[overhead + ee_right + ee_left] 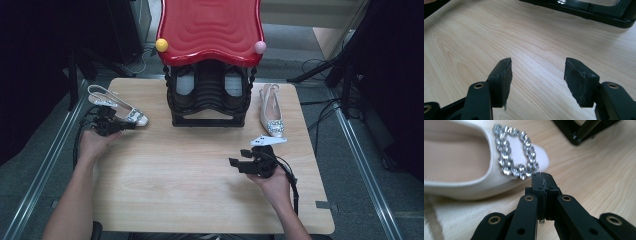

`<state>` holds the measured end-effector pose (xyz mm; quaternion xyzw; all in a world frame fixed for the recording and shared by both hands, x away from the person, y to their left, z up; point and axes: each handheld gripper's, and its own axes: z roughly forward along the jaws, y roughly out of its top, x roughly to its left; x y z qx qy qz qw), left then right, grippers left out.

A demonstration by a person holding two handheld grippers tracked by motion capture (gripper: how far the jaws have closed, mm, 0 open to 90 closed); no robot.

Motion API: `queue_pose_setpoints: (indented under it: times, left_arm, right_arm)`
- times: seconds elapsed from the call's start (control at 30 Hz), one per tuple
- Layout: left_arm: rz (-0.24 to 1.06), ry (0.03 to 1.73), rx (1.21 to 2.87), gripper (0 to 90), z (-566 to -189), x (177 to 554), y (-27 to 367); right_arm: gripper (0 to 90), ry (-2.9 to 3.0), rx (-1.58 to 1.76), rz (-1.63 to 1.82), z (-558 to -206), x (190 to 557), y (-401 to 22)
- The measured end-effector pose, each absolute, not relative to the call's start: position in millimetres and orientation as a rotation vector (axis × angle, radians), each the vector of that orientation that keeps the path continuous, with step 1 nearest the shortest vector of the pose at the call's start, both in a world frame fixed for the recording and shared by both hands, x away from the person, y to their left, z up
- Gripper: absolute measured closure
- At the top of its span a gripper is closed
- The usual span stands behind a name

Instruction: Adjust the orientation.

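Wooden table (200, 170) under dim light | white slingback shoe (120, 107) lay at left edge, buckle (515, 152) just ahead of left gripper (543, 175) | advice: open before reaching, grip the upper's rim, spare the buckle | left jaws were pressed together, empty | right gripper (536, 75) gaped wide over bare wood, empty

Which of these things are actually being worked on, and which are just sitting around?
In use:
left shoe, with the shut left gripper at its jewelled buckle
right shoe
red-topped shoe rack

Just around:
cables on the floor
right gripper, open over bare table
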<state>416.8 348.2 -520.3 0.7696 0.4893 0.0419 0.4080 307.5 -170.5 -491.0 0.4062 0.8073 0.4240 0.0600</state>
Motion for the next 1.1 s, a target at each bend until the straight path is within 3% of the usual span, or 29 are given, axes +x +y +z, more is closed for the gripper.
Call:
queue_pose_setpoints:
  times: [1.1]
  left_arm:
    - [0.145, 1.272, 1.935, 90.0, -523, 447, 313]
  right_arm:
    - [40.5, 2.42, 1.295, 1.252, -496, 297, -181]
